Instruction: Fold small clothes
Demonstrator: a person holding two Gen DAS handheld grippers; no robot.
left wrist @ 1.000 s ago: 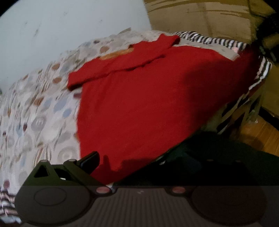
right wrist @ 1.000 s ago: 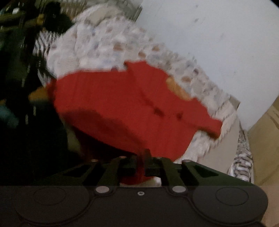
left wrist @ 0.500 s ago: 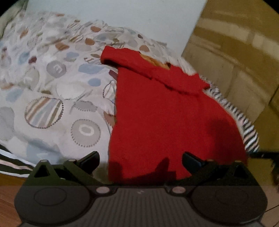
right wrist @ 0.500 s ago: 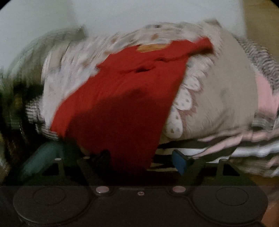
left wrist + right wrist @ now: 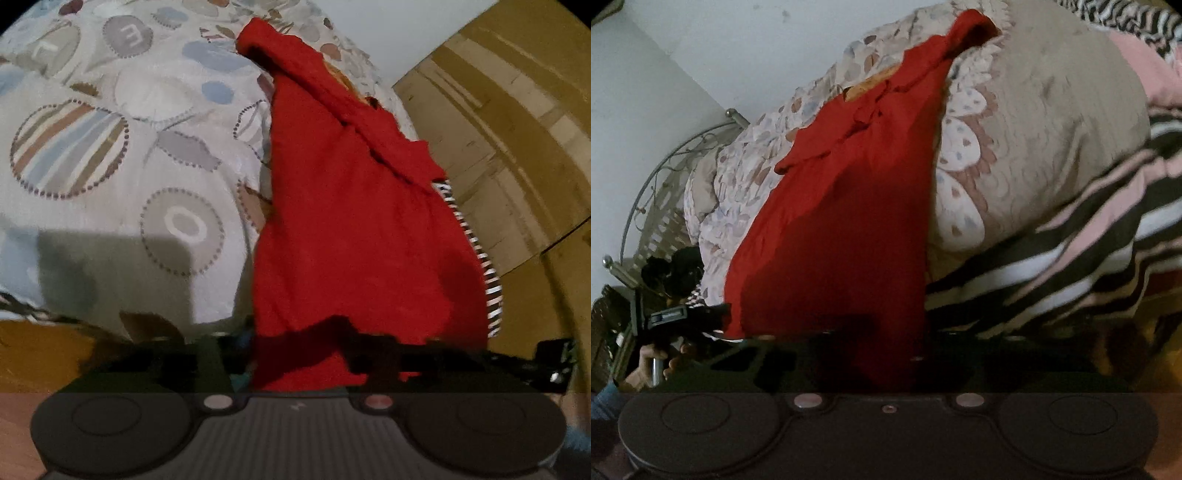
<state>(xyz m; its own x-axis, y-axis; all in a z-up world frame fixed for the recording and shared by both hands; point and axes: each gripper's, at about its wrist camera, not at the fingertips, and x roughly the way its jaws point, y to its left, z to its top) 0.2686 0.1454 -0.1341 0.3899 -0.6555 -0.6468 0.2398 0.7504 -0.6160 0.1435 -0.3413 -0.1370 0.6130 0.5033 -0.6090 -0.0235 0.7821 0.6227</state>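
Observation:
A small red garment lies flat on the patterned bedspread, collar at the far end and hem hanging over the bed's near edge. My left gripper is at that hem. Its jaws are closing, and the red cloth is pinched between its dark fingers. In the right wrist view the same garment runs down to my right gripper, whose jaws are closing on the hem's other corner. The left gripper, held by a hand, shows at the garment's far lower corner.
A beige cover and a striped pink, black and white blanket lie to the right of the garment. A metal headboard stands against the white wall. Brown wooden panels are beyond the bed's right side.
Both grippers rolled upright and sank to the hem at the bed's edge. The left jaws, wide before, have closed on the cloth. The right jaws opened, then closed on the hem again.

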